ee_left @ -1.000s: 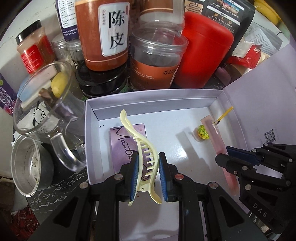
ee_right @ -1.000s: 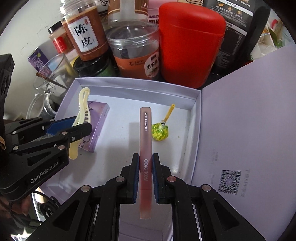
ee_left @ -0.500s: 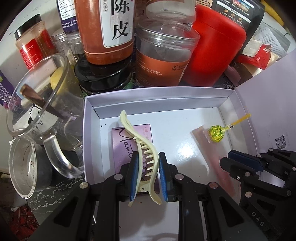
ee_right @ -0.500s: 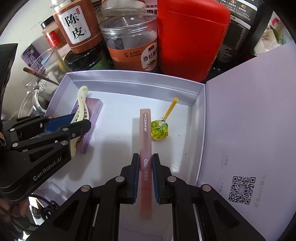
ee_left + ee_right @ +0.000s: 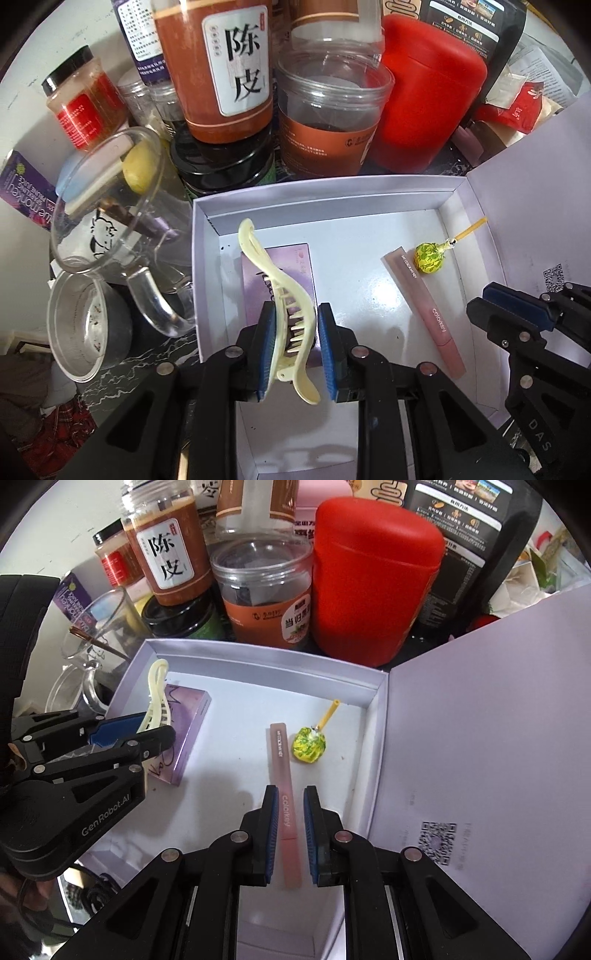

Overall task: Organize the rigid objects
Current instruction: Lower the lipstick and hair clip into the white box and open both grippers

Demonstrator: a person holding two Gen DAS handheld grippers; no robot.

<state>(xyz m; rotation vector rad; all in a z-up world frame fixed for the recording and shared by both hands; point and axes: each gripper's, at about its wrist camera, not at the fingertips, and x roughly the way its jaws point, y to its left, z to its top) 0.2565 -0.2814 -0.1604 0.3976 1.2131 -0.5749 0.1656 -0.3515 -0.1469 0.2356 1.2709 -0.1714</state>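
Straddling the cream hair clip (image 5: 284, 295), the left hand-held gripper (image 5: 297, 350) has just been easing its jaws apart, yet both blue pads sit against the clip's sides, so it is lightly held. The clip lies lengthwise on a purple packet (image 5: 299, 266) at the left of the open white box (image 5: 332, 210). Pointing steeply down, the right hand-held gripper (image 5: 290, 830) has its jaws only narrowly parted and grips nothing. The pink tube (image 5: 282, 768) lies flat on the box floor in line with that gap, a sliver of floor showing on either side. A green lollipop (image 5: 309, 749) sits just beside the tube's far end.
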